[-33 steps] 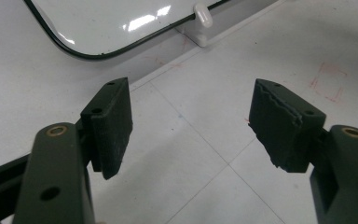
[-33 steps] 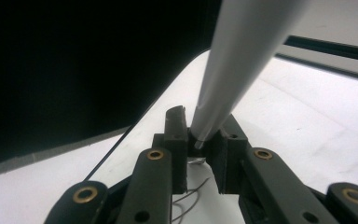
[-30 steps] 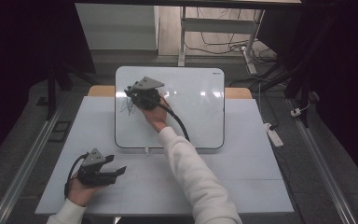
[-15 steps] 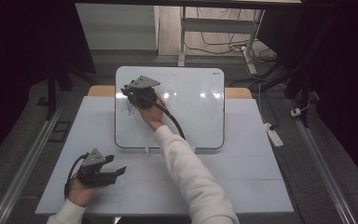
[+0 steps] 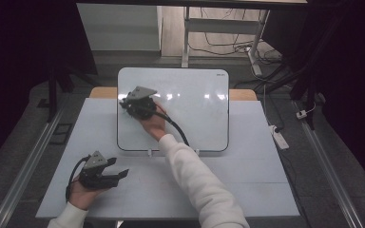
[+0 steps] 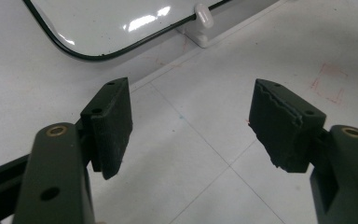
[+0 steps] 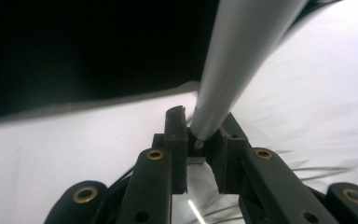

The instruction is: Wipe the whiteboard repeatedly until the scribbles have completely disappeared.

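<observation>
While the right tool (image 5: pixel 126 105) pinches a grey marker (image 7: pixel 235 65) against the whiteboard (image 5: pixel 195 109) beneath it (few strokes visible yet), writing seems barely begun; the left tool (image 6: pixel 191 126) idles spread.

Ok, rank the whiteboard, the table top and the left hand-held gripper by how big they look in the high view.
1. table top, largest
2. whiteboard
3. left hand-held gripper, smallest; it sits nearer the camera, but the gap is plain.
</observation>
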### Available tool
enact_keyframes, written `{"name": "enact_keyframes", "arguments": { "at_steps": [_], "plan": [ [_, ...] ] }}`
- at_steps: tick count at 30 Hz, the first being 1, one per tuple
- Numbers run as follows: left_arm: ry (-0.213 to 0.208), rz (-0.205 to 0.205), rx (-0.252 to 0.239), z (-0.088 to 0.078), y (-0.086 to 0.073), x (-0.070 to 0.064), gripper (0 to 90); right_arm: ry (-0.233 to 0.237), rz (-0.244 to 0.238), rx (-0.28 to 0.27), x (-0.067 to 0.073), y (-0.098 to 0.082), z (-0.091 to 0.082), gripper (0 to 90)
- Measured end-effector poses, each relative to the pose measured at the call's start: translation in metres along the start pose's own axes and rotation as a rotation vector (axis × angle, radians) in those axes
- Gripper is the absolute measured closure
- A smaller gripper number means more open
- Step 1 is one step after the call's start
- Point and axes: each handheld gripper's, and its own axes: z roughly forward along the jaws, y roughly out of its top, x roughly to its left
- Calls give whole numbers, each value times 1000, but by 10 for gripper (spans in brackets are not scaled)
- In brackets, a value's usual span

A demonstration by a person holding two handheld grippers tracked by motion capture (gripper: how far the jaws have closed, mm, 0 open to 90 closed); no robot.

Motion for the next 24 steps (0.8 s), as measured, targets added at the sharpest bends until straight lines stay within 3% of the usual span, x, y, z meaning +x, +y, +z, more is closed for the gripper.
{"name": "enact_keyframes", "arguments": {
  "at_steps": [1,3,4,5,6,8,9,10,11,12,13,15,17,19,20,23,24],
  "plan": [
    [1,-1,-3,0,0,0,306,14,-27,8,6,-3,1,776],
    [2,0,-2,-1,0,-1,306,5,-30,-5,3,-3,-1,776],
    [3,0,-1,-1,0,-1,306,-62,5,-39,-10,1,-6,776],
    [4,1,-2,-1,0,-1,306,-76,34,-65,-15,3,-7,776],
    [3,1,-3,-1,0,-1,306,-76,34,-65,-15,3,-7,776],
    [2,1,-3,-1,0,-1,306,-66,49,-64,-16,2,-9,776],
    [1,-2,-3,0,0,0,306,-10,1,-10,-2,-3,-5,776],
    [0,-3,-2,0,0,0,306,23,-27,9,6,-7,-3,776],
    [0,-5,0,0,0,1,306,23,-27,9,6,-7,-3,776],
    [0,-4,-1,0,0,1,306,30,-88,27,16,-10,-2,776],
    [0,-4,0,0,0,1,306,30,-88,27,16,-10,-2,776],
    [3,-2,0,0,0,0,306,-20,0,-16,0,-6,-7,776],
    [3,-1,-3,-1,0,-1,306,-28,33,-36,-3,-6,-8,777],
    [3,-3,-2,0,0,0,306,-15,17,-22,2,-8,-7,776],
    [1,-3,0,0,0,0,306,44,-27,16,17,-13,-1,776],
    [1,-2,0,0,0,0,306,53,-63,32,25,-15,2,776],
    [2,0,0,0,0,0,306,36,-45,17,20,-13,1,776]
  ]
}}
